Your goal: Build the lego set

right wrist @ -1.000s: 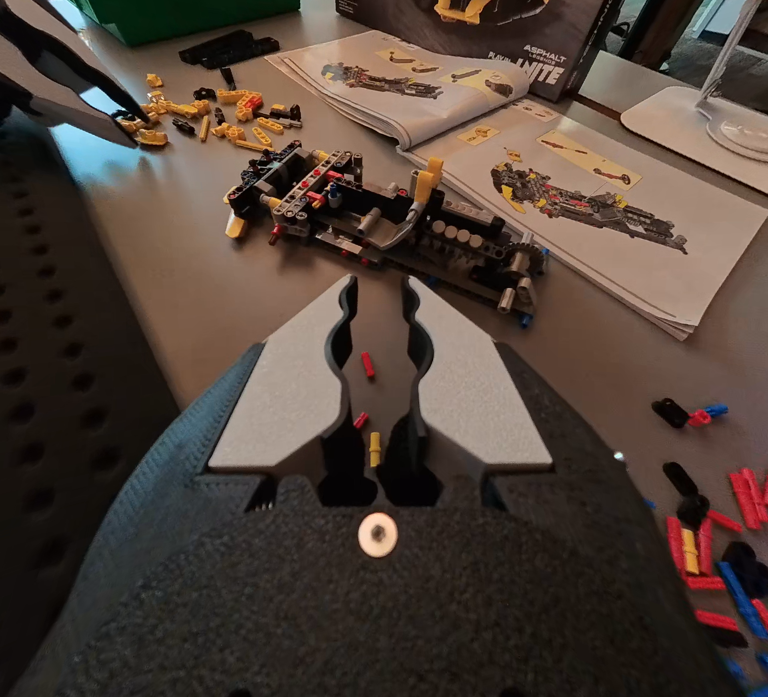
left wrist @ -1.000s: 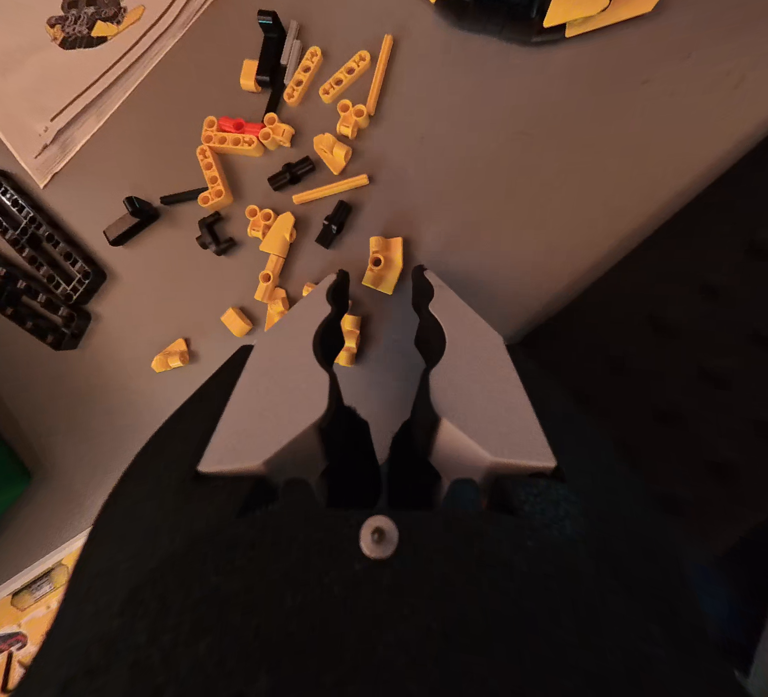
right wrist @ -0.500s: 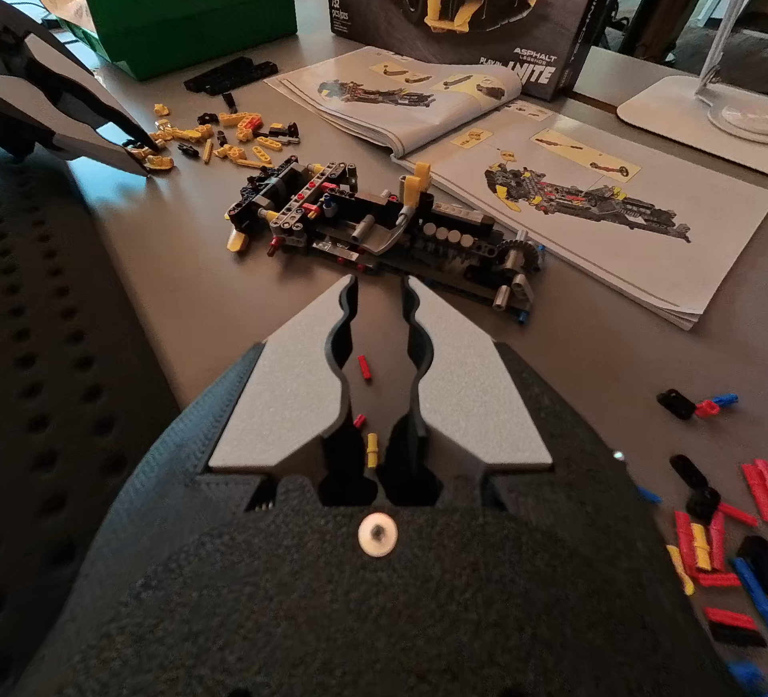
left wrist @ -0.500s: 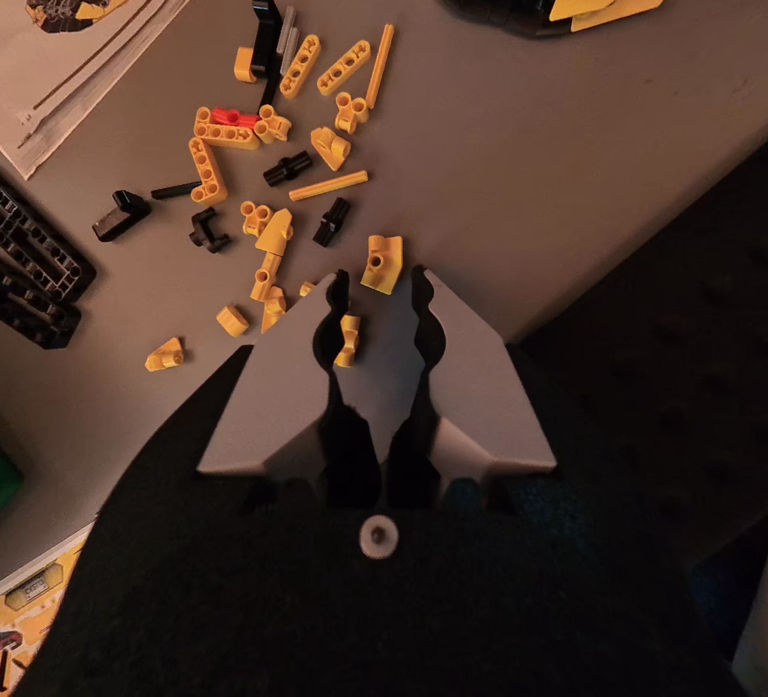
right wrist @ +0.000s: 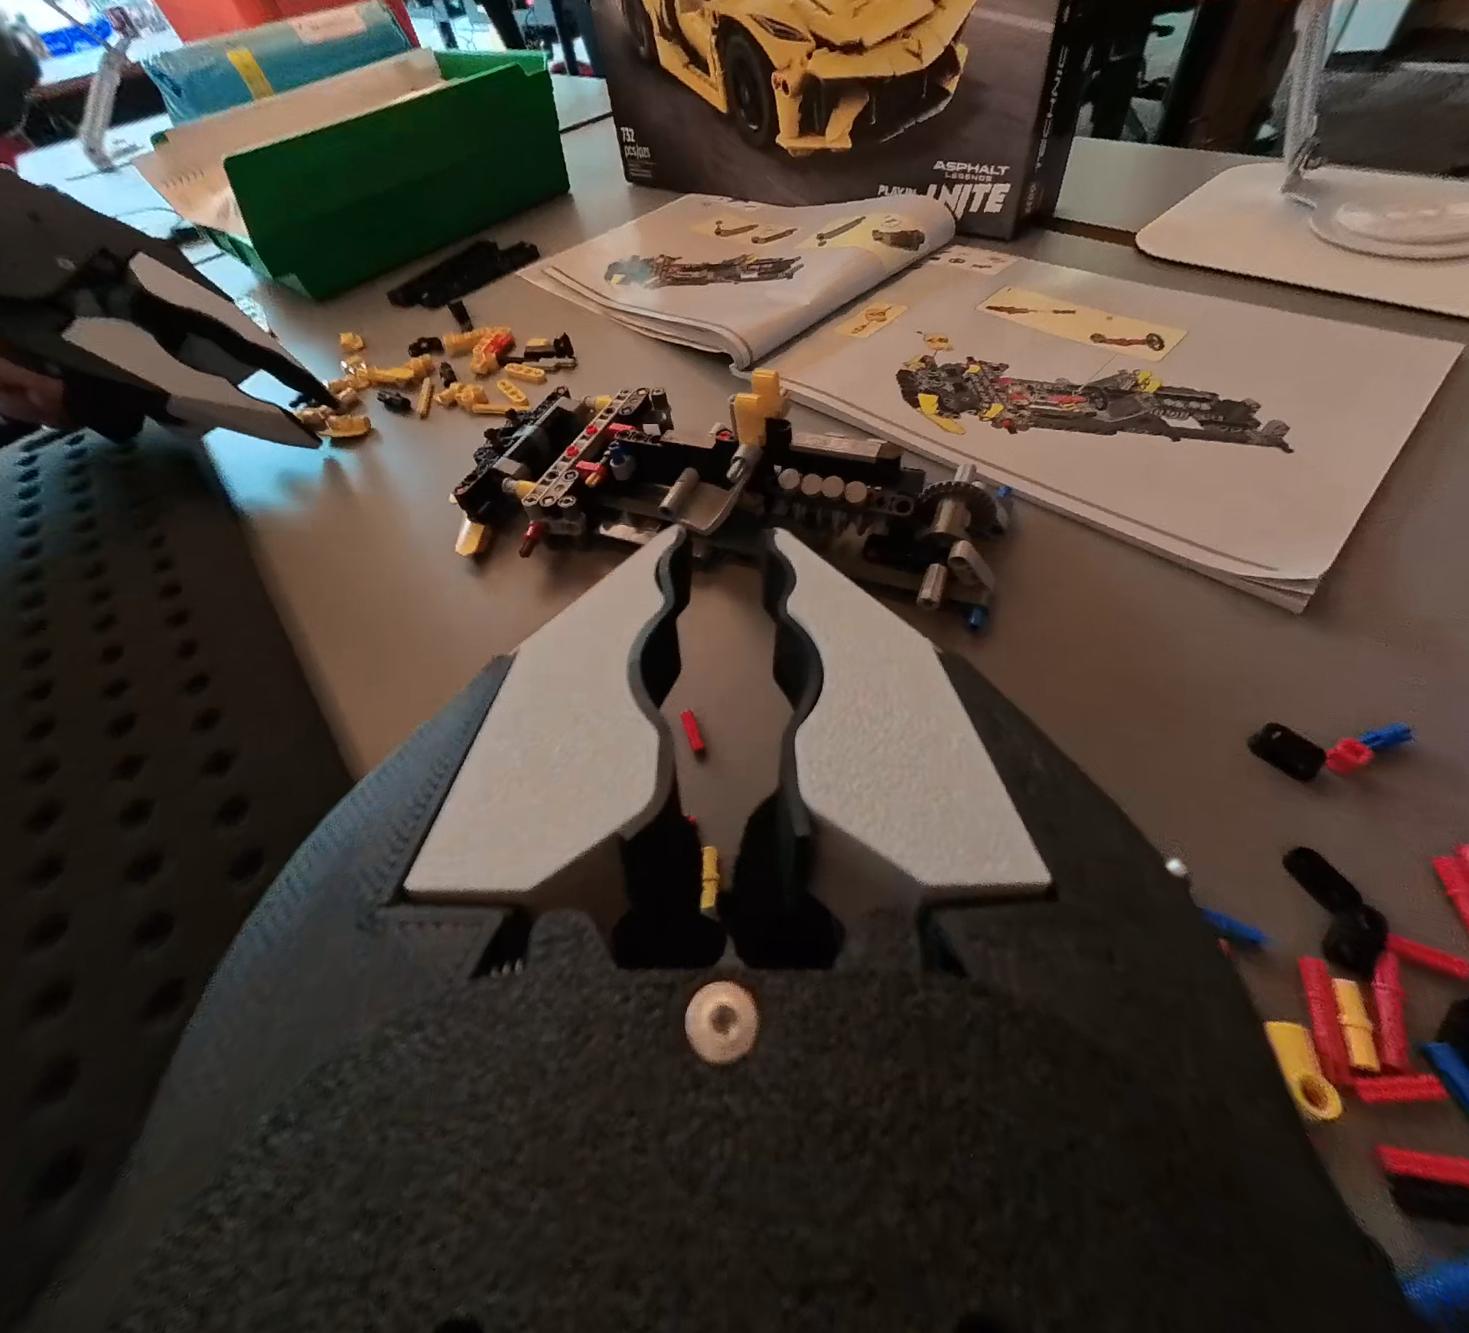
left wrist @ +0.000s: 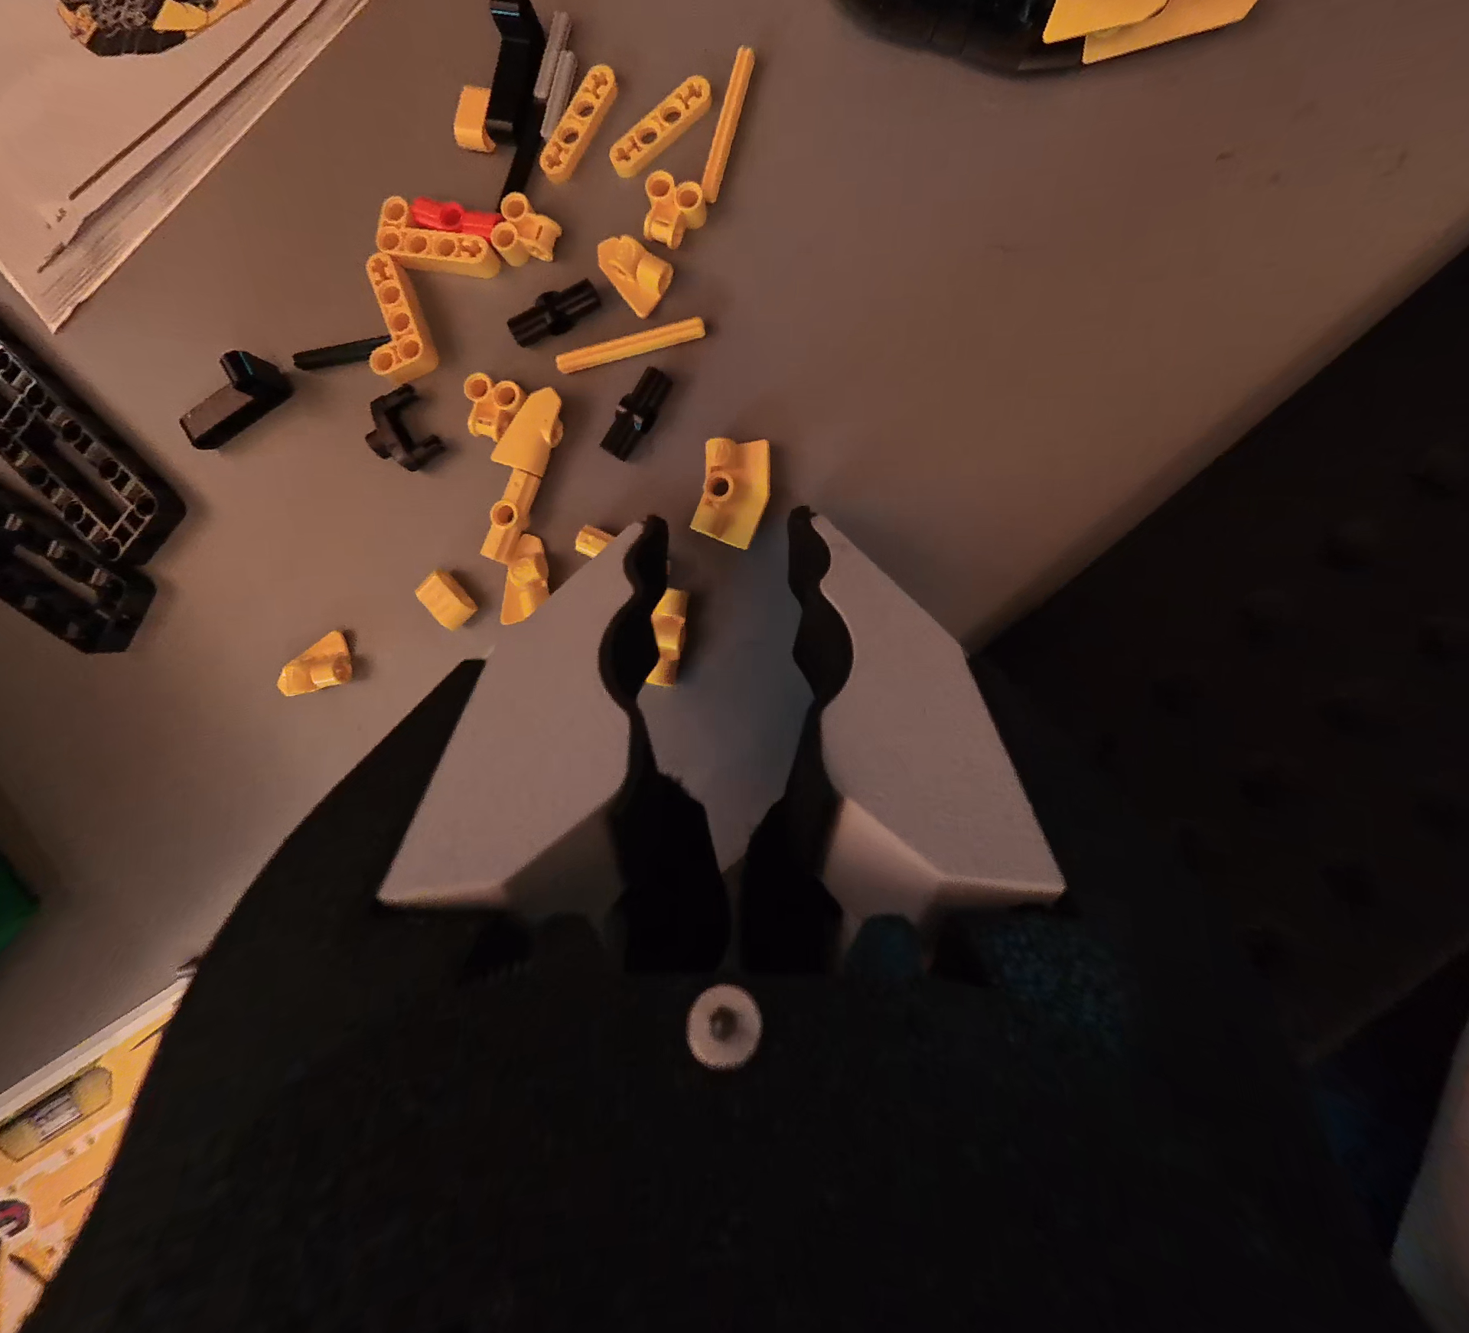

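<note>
My left gripper is open and empty, its tips low over a scatter of loose yellow and black pieces. A yellow panel piece lies just beyond the tips, and a small yellow connector lies on the table between the fingers. My right gripper is open and empty, its tips just short of the partly built black chassis. A small red pin lies on the table between its fingers. The left gripper also shows at the left of the right wrist view.
Open instruction booklets lie behind the chassis, with the set's box and a green bin further back. Red, blue, yellow and black pins lie at the right. Black frames lie left of the loose pieces. The table edge runs close on the right. Tip to tip, the grippers are about 30 centimeters apart.
My right gripper has moved forward to the chassis and tilted up, so more of the background shows. My left gripper has shifted only slightly over the loose pieces. Both stay open.
</note>
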`<state>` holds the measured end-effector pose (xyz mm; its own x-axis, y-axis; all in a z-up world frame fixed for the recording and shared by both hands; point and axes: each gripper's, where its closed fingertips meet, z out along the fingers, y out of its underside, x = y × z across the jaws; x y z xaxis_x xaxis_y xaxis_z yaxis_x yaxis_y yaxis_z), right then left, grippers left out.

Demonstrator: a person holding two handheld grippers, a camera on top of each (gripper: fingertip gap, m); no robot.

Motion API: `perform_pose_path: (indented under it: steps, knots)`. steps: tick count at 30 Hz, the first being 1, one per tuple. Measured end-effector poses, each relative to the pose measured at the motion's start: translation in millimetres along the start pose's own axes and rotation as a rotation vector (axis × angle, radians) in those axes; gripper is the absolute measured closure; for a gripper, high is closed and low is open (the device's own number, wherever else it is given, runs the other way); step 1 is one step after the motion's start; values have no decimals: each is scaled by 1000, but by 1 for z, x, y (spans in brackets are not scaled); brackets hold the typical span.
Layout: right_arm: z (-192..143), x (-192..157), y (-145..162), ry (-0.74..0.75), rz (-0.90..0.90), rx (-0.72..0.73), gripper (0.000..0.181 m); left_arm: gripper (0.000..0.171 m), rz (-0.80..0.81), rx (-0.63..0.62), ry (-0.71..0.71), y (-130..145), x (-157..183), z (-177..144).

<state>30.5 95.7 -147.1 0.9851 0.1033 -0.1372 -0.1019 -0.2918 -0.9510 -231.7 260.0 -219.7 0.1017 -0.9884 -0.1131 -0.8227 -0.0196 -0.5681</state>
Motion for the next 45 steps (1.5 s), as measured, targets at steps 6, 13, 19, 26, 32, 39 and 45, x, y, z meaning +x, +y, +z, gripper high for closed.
perform_pose_path:
  steps: [6, 13, 19, 26, 32, 39, 45]
  knots:
    - [0, 0, 1, -7, 14, -2, 165, 144, 10, -11, -24, 7, -8, -10]
    - [1, 0, 3, -9, 11, -11, 165, 149, -46, -6, -30, 32, -28, -42]
    - [3, 0, 5, -5, 8, -24, 165, 147, -23, 28, -3, 28, -21, -42]
    - [2, 1, 4, -1, 8, -20, 165, 146, 35, 0, -5, 22, -15, -29]
    - [2, -2, 3, -17, 9, -14, 165, 146, 34, -3, -14, 21, -16, -30]
    - [2, -2, 5, -17, 5, -25, 165, 149, 15, -22, -55, 24, -24, -28]
    - [3, -2, 5, -17, 8, -30, 165, 149, 27, -17, -50, 19, -24, -28]
